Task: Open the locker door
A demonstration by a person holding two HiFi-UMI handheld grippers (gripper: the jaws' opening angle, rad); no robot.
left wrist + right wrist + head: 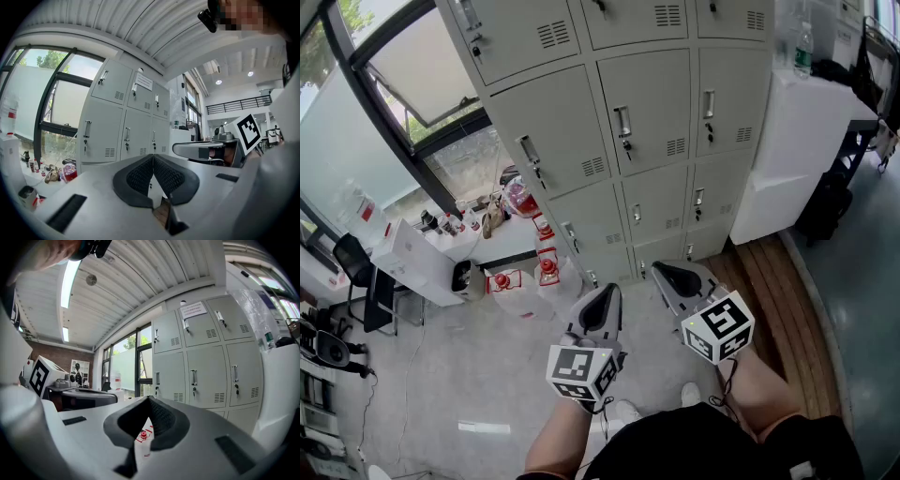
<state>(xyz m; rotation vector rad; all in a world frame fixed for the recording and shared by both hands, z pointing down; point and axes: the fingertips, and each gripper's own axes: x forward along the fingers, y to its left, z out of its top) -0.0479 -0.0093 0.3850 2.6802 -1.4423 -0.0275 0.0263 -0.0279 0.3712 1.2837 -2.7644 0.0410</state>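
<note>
Locker doors (647, 112) stand at 12 o'clock in the head view, three columns across and four rows in sight, with the top row cut off by the frame. All twelve are shut, and each has one upright handle (622, 122). Two grippers sit low in that view, well apart from the lockers. The left gripper (611, 291) is at 6 o'clock, its jaws clenched together on nothing. The right gripper (662, 271), at its 2 o'clock, is likewise closed tight and empty. Several red-capped containers (547, 266) cluster on the floor at 10 o'clock. One white cabinet (797, 141) stands at 2 o'clock with one bottle (803, 49) on top
</note>
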